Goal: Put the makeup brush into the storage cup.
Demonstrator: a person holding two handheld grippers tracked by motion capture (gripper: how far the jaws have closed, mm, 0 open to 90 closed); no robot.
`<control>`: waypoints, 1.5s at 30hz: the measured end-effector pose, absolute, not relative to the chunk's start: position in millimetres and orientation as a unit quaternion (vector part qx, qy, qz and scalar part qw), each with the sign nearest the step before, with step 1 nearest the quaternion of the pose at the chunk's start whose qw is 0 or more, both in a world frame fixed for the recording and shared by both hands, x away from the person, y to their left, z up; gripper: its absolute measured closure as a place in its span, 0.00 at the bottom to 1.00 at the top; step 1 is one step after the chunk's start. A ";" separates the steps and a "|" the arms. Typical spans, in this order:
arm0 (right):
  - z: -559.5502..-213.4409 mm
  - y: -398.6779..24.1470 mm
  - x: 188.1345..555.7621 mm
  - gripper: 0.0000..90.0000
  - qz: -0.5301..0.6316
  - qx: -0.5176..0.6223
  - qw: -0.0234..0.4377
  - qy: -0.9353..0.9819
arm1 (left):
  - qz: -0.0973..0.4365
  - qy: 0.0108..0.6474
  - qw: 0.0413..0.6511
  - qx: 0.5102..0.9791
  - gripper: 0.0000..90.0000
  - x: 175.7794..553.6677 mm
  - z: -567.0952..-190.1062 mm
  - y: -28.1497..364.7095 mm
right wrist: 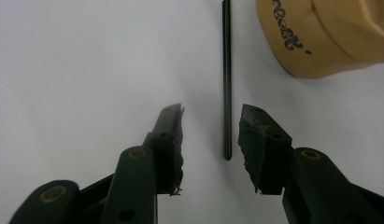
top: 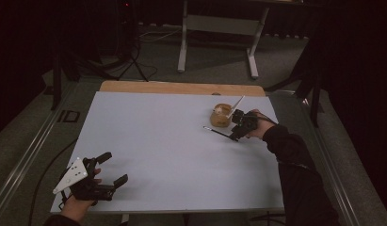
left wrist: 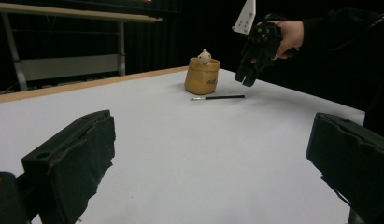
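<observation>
- The right gripper point(right wrist: 210, 135) has its jaws partly open, one on each side of the thin black brush point(right wrist: 226, 79); the pads do not press on it, so nothing is held.
- The left gripper point(top: 106, 170) rests at the near left corner of the table point(top: 158, 150) with its jaws spread wide and nothing between them.
- The brush lies flat on the table toward the far right corner, just beside a small tan paper bag point(top: 220, 116) that stands upright with a pale object poking out of its top.
- In the left gripper view the right gripper point(left wrist: 249, 77) hangs just above the table, tilted down, over the dark end of the brush point(left wrist: 217, 97).
- Step in hand, as I judge it: lining up to pick the brush off the table.
- The next move calls for lowering until the pads bracket the handle, then closing squarely; the handle is thin and round, so it may roll or slip out.
- The table top is a plain pale sheet with a wooden strip along its far edge.
- The room is dark, with black curtains, a white-legged desk point(top: 219, 28) beyond and grey carpet.
</observation>
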State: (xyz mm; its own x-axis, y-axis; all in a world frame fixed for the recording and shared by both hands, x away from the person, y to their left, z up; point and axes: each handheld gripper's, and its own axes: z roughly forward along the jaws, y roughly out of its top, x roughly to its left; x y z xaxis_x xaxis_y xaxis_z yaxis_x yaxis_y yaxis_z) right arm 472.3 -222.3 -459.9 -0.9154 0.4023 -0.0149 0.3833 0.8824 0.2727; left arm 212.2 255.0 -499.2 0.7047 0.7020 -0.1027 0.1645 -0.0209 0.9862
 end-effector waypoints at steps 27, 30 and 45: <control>-480.7 -204.1 482.4 0.82 0.119 0.176 0.059 0.975 | 0.211 0.320 0.623 0.682 0.02 212.5 -500.6 255.1; -484.0 -206.4 482.6 0.82 0.114 0.176 0.059 0.976 | 0.211 0.320 0.623 0.682 0.02 212.6 -500.6 254.9; -495.4 -208.0 482.9 0.86 0.089 0.162 0.071 0.980 | 0.210 0.320 0.622 0.683 0.02 212.7 -500.9 255.0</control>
State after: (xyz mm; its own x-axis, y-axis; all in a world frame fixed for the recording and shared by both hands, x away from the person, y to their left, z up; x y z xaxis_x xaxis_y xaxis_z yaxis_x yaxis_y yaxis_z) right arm 482.9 -208.0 -495.4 -0.9376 0.3295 -0.1111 0.3039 0.9318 0.1985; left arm 212.7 255.0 -500.9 0.7061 0.6993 -0.1114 0.1760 -0.0210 0.9842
